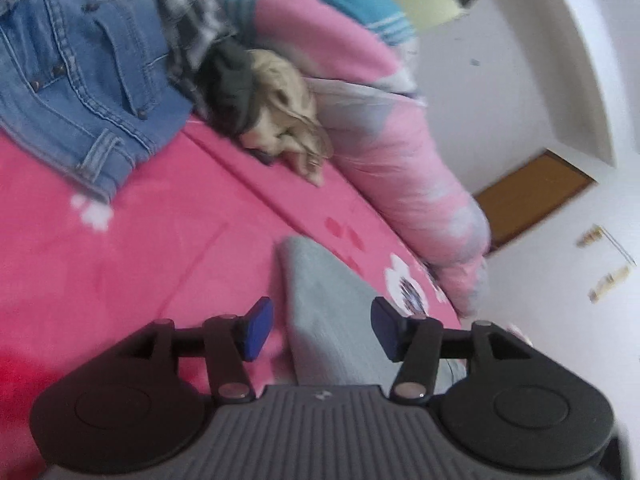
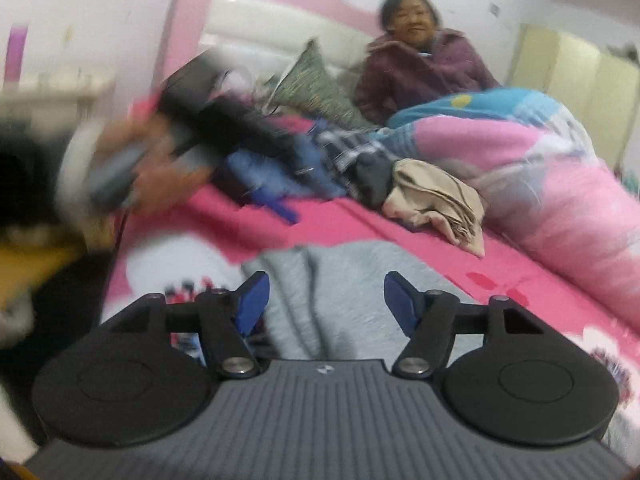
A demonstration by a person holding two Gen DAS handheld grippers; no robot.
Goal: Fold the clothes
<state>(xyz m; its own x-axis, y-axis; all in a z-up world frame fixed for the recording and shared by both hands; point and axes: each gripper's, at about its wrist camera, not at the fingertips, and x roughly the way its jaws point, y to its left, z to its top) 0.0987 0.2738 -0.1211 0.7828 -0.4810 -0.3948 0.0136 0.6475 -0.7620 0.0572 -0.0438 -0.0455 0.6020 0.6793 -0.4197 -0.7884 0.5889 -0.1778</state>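
Left wrist | grey garment [image 1: 320, 292] narrow end pointing away | left tool [image 1: 322, 328], right tool [image 2: 326, 304] released

The left claw [image 1: 322, 328] hangs with jaws apart over a grey garment [image 1: 332, 304] on the pink bedsheet [image 1: 140, 260].

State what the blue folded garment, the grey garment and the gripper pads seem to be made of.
Blue garment: denim, judging by pale topstitching, rivets and belt loops. Grey garment: soft knit or fleece, matte, slightly fuzzy; blur leaves it open. Pads of the left hand-held gripper: smooth matte blue, probably rubber or plastic.
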